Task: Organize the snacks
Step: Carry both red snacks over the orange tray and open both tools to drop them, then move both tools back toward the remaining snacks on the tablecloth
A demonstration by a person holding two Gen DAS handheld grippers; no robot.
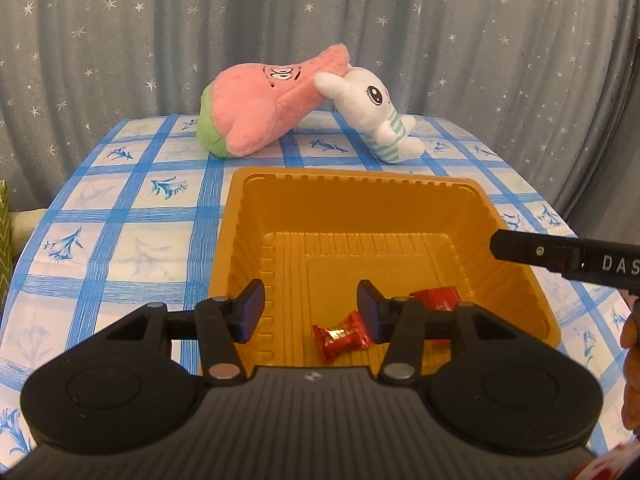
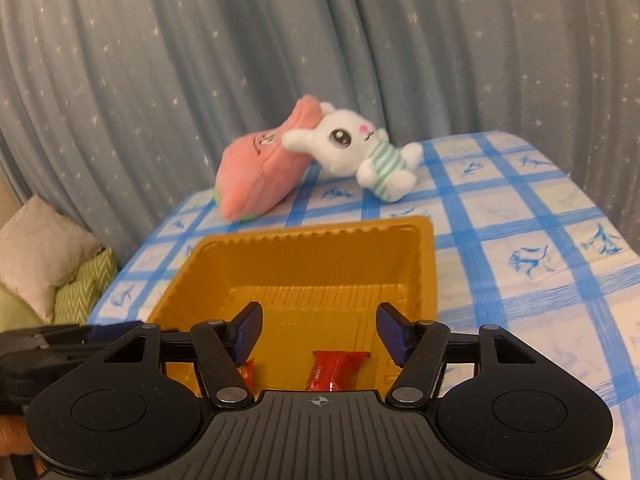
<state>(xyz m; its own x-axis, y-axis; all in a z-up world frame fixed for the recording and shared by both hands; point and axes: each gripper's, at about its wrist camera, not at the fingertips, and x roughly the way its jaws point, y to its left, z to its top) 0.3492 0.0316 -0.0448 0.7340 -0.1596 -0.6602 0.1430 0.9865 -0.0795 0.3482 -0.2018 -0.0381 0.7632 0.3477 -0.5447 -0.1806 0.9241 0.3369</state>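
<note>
Both grippers gape empty over the tray (image 1: 240, 240); candy (image 1: 340, 336) at five o'clock of left gripper (image 1: 310, 308), probably nearest.

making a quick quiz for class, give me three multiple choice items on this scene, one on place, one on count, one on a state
1. Where do the red wrapped candies lie?
A. in the gold plastic tray
B. on the blue checked tablecloth
C. beside the pink plush toy

2. How many candies show in the tray?
A. one
B. two
C. five

3. How is the left gripper?
A. shut on a candy
B. open, holding nothing
C. shut, empty

Answers: 1 A, both rest on the tray floor; 2 B, a second candy lies beside the first; 3 B, its fingers stand apart.
</note>
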